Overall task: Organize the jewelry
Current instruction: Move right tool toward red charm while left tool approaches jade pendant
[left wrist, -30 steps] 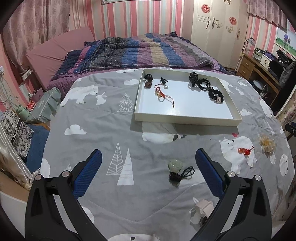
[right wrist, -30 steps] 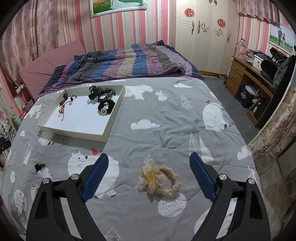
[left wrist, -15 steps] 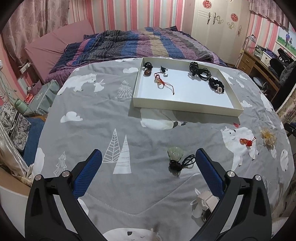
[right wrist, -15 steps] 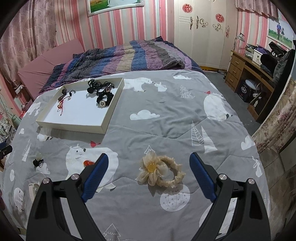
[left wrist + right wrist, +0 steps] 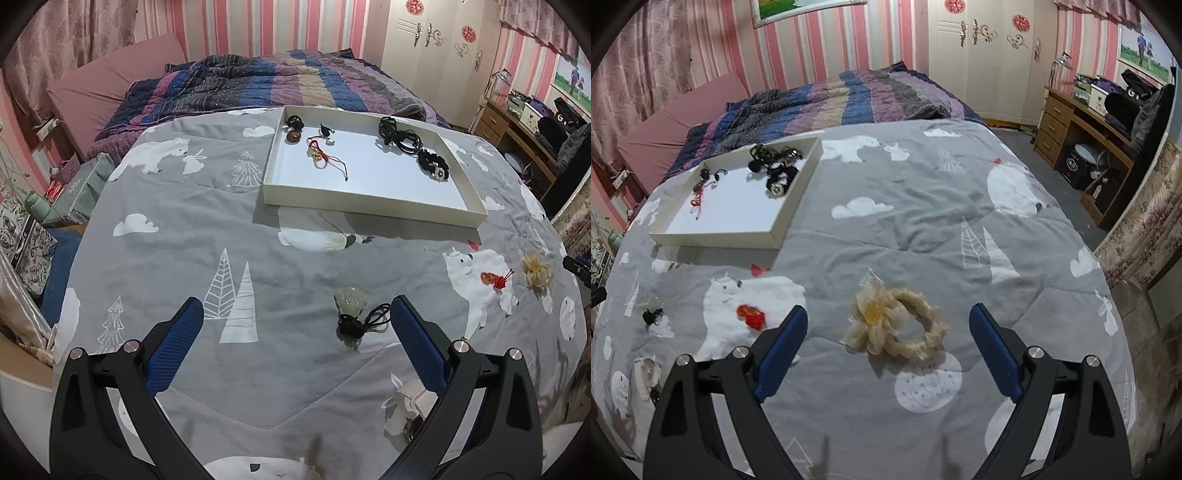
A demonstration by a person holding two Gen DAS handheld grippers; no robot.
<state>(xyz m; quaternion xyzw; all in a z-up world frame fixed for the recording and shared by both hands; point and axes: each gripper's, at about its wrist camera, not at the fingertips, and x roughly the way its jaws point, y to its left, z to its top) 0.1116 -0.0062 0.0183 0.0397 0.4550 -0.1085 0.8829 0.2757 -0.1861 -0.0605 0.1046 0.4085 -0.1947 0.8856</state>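
Right wrist view: the right gripper (image 5: 888,330) hangs over the grey bedspread (image 5: 905,229) with its jaws spread wide and nothing between the pads. The cream flower scrunchie (image 5: 895,326) lies on the cover directly ahead of the gap, roughly centred between the two blue fingers (image 5: 783,350), flower head towards the left finger and the ruffled loop trailing to the right, so its longer axis runs across the jaws, not along them. It sits on the near side of the white tray (image 5: 738,234), well apart from it and off towards the tray's right.

In the left wrist view the left gripper (image 5: 295,339) is likewise wide open and empty. The pale green pendant (image 5: 350,299) with its black cord (image 5: 364,321) lies nearer the right-hand finger (image 5: 417,347) than the left, on the near side of the tray (image 5: 369,206) and well apart from it. A small red charm (image 5: 750,315) rests on the cover between the two pieces.

By my reading each hand is nearest its own piece (the right to the scrunchie, the left to the pendant), and both must end up with the dark bracelets (image 5: 406,142) already in the tray.

No brand, label or readable writing shows on the jewelry or tray.
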